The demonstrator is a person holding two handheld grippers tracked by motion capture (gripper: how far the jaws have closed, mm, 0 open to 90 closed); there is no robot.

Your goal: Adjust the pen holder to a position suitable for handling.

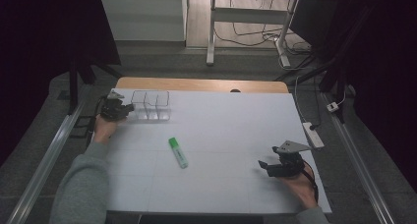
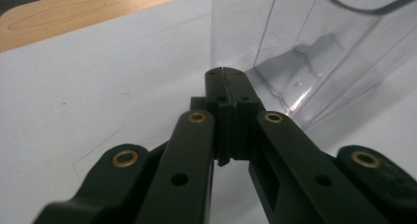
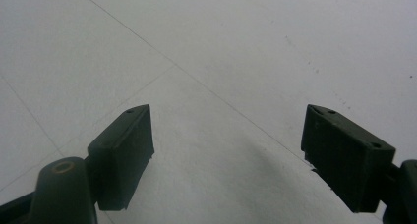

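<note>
Marker (image 1: 178, 152) lies mid-surface between closed left tongs (image 1: 129, 107) beside clear bin (image 1: 151, 105) and open, empty right tongs (image 1: 262, 166).

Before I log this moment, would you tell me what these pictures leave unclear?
- Green highlighter, high view: its label print is too small to read.
- Clear divided container, left gripper view: its top and right side are cut off by the frame edges; whether the shut left gripper touches its wall is unclear.
- Right gripper, right gripper view: open over bare white table; the frame crops the jaw bases.
</note>
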